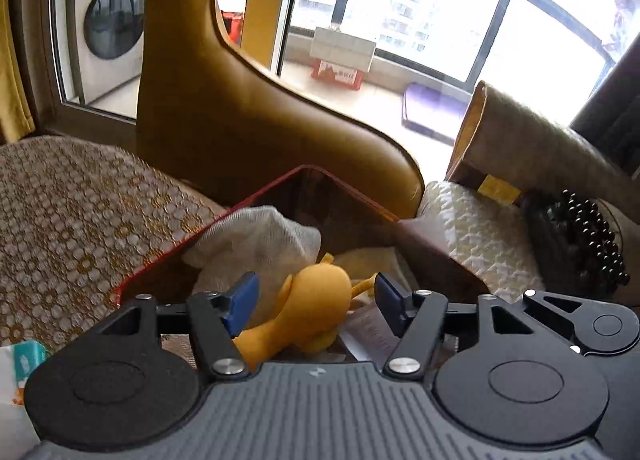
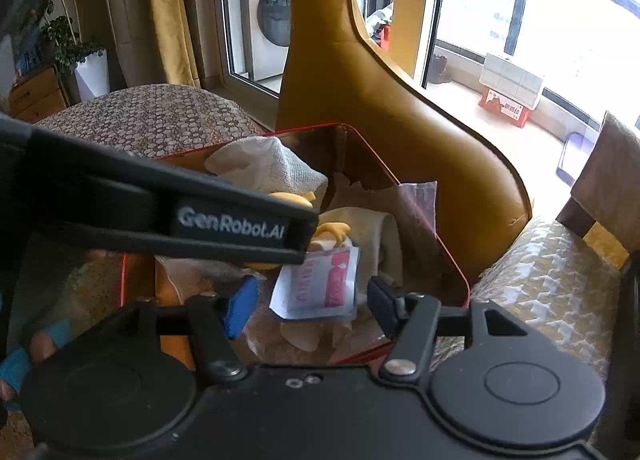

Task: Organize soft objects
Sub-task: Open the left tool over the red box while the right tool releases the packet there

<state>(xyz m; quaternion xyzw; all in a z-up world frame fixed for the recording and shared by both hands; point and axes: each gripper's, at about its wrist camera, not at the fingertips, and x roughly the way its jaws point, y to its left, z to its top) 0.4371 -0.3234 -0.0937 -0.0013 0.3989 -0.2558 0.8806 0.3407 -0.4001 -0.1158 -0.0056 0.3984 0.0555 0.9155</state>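
Orange rubbery toy figure (image 1: pixel 316 300) is seen lying inside the red-rimmed brown box (image 1: pixel 168 256), and that box is taken as the landmark. The left gripper (image 1: pixel 316 296) is held over the box opening with its blue pads (image 1: pixel 242 306) spread apart on either side of the toy; the pads are not seen pressing on it. A white knitted cloth (image 1: pixel 260 244) is piled in the box just behind the toy, against the left rim. In the right wrist view the right gripper (image 2: pixel 310 306) is also held over the box, its fingers apart, with a white-and-pink sachet (image 2: pixel 316 286) lying between them but not gripped. Cream-coloured cloth (image 2: pixel 372 240) and crumpled plastic wrap (image 2: pixel 416 199) are seen in the box behind the sachet. The left gripper's black arm (image 2: pixel 160 211) is seen crossing the box from the left, covering most of the toy. A mustard leather chair back (image 1: pixel 208 107) stands directly behind the box. A patterned cushion (image 1: pixel 72 203) lies left of the box, a quilted one (image 1: pixel 480 236) right of it.
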